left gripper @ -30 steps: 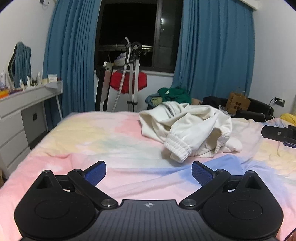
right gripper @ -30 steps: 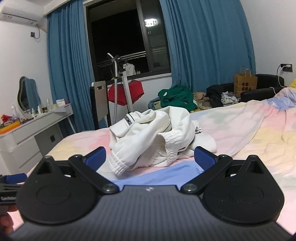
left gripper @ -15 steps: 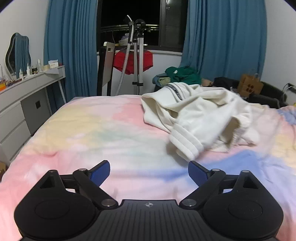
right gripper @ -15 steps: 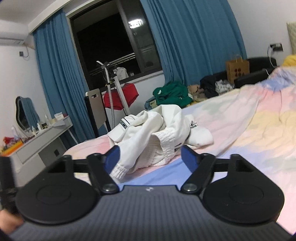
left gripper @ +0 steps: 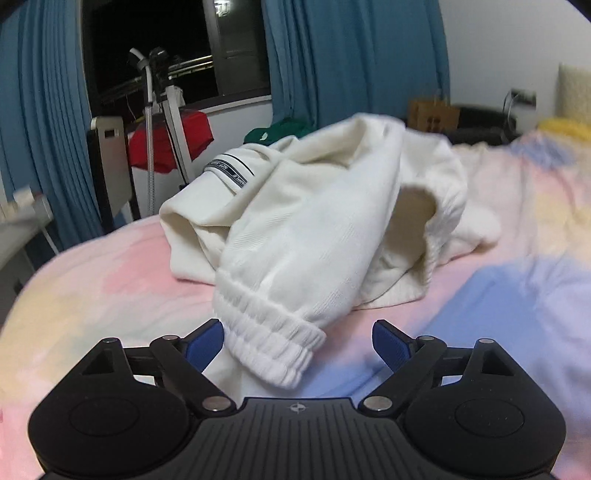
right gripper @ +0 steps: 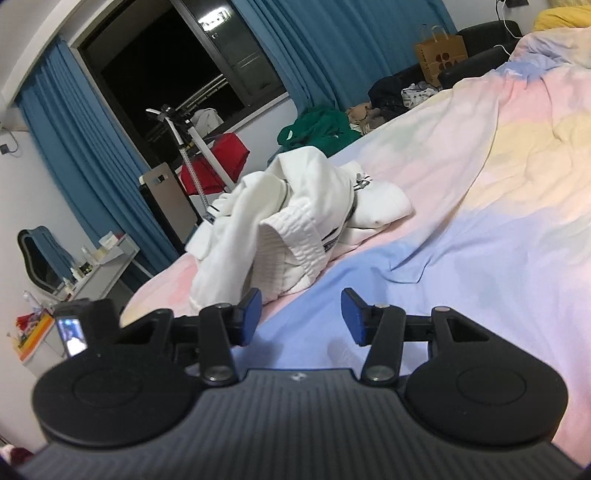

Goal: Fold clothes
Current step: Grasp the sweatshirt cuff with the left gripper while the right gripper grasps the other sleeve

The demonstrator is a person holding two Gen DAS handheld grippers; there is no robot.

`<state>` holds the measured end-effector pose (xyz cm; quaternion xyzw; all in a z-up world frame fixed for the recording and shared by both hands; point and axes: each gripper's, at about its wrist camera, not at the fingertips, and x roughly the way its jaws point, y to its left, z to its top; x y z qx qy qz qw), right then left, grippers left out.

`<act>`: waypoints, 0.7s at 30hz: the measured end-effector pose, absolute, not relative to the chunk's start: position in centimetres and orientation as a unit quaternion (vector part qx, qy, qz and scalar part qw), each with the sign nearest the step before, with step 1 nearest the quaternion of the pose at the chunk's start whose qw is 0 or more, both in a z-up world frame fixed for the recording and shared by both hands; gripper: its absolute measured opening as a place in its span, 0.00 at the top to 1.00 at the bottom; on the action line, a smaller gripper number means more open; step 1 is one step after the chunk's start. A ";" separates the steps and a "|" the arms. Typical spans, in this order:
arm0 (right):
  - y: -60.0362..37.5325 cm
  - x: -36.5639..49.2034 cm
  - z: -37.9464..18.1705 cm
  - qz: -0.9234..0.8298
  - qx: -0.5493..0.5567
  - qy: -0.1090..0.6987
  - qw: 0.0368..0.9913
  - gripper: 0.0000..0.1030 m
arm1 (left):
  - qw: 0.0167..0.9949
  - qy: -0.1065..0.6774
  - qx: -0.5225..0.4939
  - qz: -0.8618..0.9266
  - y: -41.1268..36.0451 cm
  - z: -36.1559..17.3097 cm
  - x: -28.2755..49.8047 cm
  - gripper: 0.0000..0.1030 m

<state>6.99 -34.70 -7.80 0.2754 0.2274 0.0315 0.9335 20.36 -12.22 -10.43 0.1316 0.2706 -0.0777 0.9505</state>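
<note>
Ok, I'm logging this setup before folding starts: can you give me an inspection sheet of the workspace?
Surface: pastel bedsheet, wrinkled.
Job's things: white sweatshirt crumpled in a heap, ribbed cuff between the left gripper's fingers.
Clutter: green garment, paper bag beyond the bed.
Grippers: left gripper open around the cuff; right gripper open, over the sheet.
Cables: charger cable at wall socket.
Surroundings: blue curtains, dark window, dresser.

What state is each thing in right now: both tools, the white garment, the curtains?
Left tool: open, ribbed cuff between its fingers, not clamped.
Right tool: open, holding nothing, short of the garment.
White garment: crumpled heap, unfolded, on the bedsheet.
Curtains: drawn apart.
</note>
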 end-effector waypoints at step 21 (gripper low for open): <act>-37.0 7.8 -8.7 0.060 0.373 0.173 0.909 0.48 | 0.963 0.209 -0.126 -0.112 -1.2 1.8 12.7 0.83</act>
